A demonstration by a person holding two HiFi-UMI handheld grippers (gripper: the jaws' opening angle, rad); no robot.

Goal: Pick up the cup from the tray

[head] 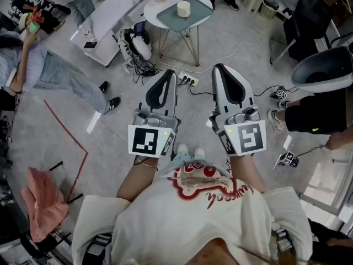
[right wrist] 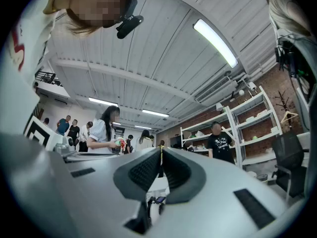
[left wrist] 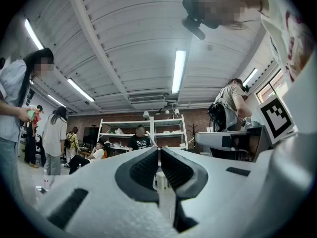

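Observation:
A cream cup (head: 183,9) stands on a teal tray (head: 197,16) on a small round white table (head: 150,9) at the far top of the head view. Both grippers are held close to my body, well short of that table, side by side and pointing towards it. The left gripper (head: 167,73) has its jaws together with nothing between them, and its tips (left wrist: 158,148) meet in the left gripper view. The right gripper (head: 220,67) is likewise shut and empty, its jaws closed at the tip (right wrist: 161,150). Both gripper views look up at the ceiling and room.
A power strip and cables (head: 187,80) lie on the floor between me and the round table. A long white table (head: 110,15) stands at the back left. People stand at the left (head: 49,70) and right (head: 325,112). Red tape (head: 71,131) marks the floor; shelves (left wrist: 148,130) line the far wall.

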